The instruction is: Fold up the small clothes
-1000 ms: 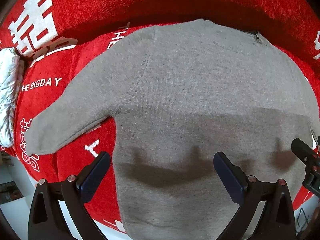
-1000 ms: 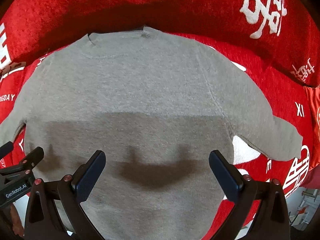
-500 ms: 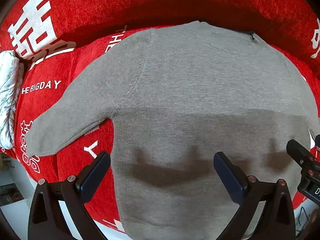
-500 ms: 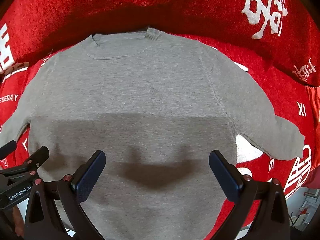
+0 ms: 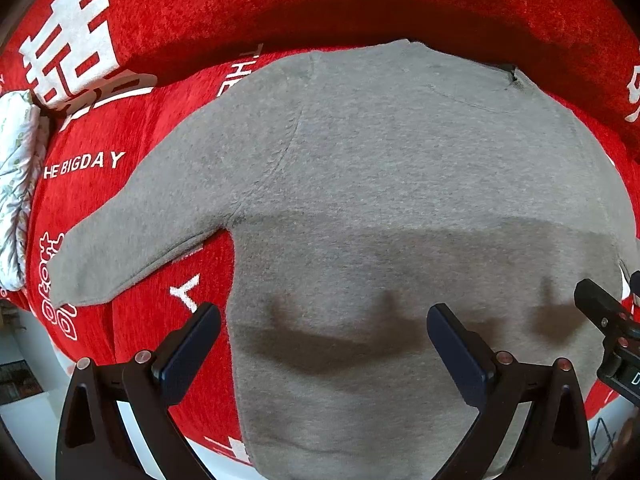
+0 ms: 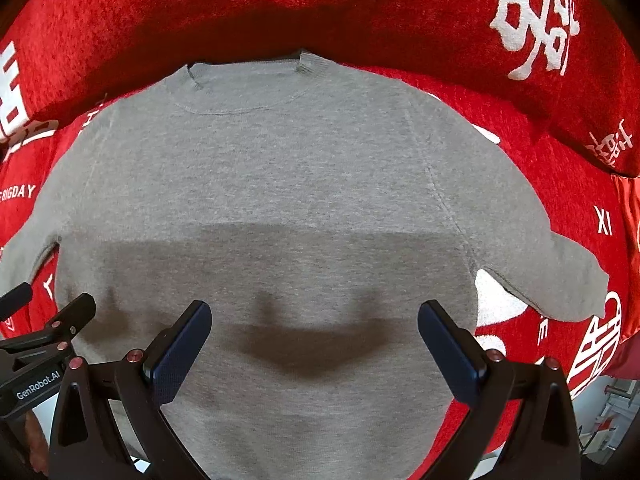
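A small soft grey knitted sweater is lying flat and smooth on a fuzzy red blanket with white letters, right in front of both tools, with its sleeves sticking out to each side and its round neck far from the fingers. The left gripper and the right gripper are both hanging just above the sweater's bottom part. Their fingers are spread wide and holding nothing.

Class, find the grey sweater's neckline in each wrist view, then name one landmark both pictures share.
Left wrist view: the neckline sits at upper right, partly in shadow.
Right wrist view: the neckline sits at top, left of centre.
Shared landmark: the white "BIGDAY" lettering on the red cover, left of the sweater in both.
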Available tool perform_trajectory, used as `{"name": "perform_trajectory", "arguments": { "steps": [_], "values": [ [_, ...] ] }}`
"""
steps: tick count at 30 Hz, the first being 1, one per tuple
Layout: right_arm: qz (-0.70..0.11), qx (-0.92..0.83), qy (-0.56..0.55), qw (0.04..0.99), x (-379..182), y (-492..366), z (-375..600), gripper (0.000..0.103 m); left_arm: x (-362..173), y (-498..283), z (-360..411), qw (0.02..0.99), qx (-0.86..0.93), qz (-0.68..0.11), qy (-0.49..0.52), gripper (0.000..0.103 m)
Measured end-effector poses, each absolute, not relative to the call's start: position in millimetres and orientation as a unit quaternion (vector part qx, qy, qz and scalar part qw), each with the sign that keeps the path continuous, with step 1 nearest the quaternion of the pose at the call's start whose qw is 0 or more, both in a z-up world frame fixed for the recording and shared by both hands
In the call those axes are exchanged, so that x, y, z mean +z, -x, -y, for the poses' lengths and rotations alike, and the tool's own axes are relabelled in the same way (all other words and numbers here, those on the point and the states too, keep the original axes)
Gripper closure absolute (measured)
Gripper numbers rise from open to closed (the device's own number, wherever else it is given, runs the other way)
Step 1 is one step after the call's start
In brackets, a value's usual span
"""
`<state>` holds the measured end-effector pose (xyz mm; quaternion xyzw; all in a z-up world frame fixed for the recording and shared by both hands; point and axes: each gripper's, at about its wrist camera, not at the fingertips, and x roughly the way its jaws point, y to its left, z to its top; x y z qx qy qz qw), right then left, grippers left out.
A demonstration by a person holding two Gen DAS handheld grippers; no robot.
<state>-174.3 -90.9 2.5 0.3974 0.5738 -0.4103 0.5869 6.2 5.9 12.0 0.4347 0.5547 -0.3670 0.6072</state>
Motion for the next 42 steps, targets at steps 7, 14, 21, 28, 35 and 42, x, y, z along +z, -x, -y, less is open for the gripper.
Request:
{"name": "perform_trajectory", "arguments": {
  "steps": [7,14,21,28,35,42],
  "values": [
    [-0.576,-0.407,-0.392,0.590,3.0,166.6,87.3,0.000,11.2,-15.3,-9.5,0.616,-0.364,-0.552,-0.429,0.000],
    [-0.577,-0.400,-0.394,0.594,2.7,153.6,81.7,0.000,11.3,-30.2,-17.0,0.619,-0.361,-0.555,-0.422,0.000],
    [-0.584,-0.390,-0.384,0.599,4.1,134.5,74.0,0.000,7.7,-57.9,-31.1,0.620,-0.363,-0.579,-0.386,0.000],
    [-0.603,-0.368,-0.366,0.606,-1.4,99.5,59.8,0.000,0.2,-106.5,-65.1,0.638,-0.343,-0.600,-0.340,0.000],
    [-0.621,-0.337,-0.346,0.617,-6.9,56.5,38.3,0.000,-12.0,-159.9,-103.0,0.651,-0.324,-0.628,-0.278,0.000],
    [-0.632,-0.306,-0.332,0.630,-8.9,20.3,14.7,0.000,-35.7,-223.7,-147.9,0.663,-0.316,-0.666,-0.126,0.000]
  ]
}}
